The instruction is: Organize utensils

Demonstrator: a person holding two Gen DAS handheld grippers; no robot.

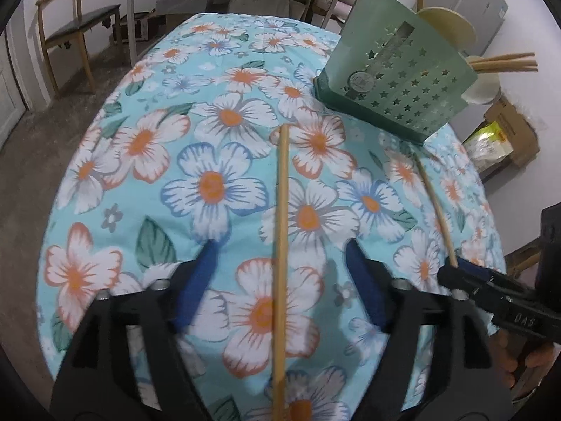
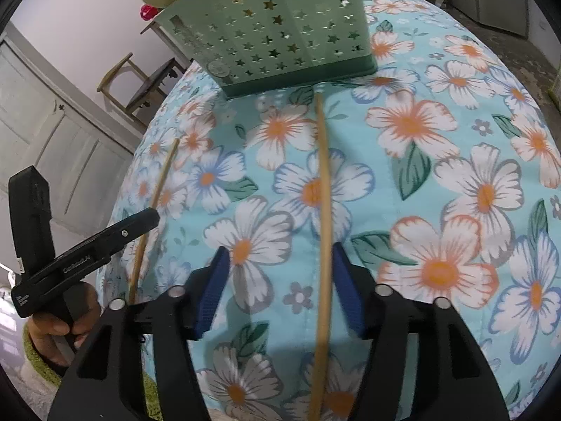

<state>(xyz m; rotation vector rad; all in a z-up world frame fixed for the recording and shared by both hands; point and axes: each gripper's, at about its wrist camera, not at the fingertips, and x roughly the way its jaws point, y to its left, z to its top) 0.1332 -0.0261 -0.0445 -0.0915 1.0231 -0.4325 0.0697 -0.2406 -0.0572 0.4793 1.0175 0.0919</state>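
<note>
Two wooden chopsticks lie on the floral tablecloth. In the left wrist view one chopstick (image 1: 281,245) runs between the blue pads of my left gripper (image 1: 280,252), which is open around it. The other chopstick (image 1: 436,207) lies to the right under my right gripper (image 1: 452,268). In the right wrist view that chopstick (image 2: 324,217) lies between the pads of my open right gripper (image 2: 280,256), close to the right pad. The first chopstick (image 2: 154,207) and my left gripper (image 2: 150,217) show at the left. A green star-cut utensil holder (image 1: 399,80) stands beyond, also in the right wrist view (image 2: 273,31).
The holder contains chopsticks (image 1: 505,61) and a cream spoon (image 1: 448,21). The table (image 1: 140,80) is covered by the flowered cloth. A wooden chair (image 1: 70,31) stands far left, cardboard boxes (image 1: 508,133) at the right on the floor.
</note>
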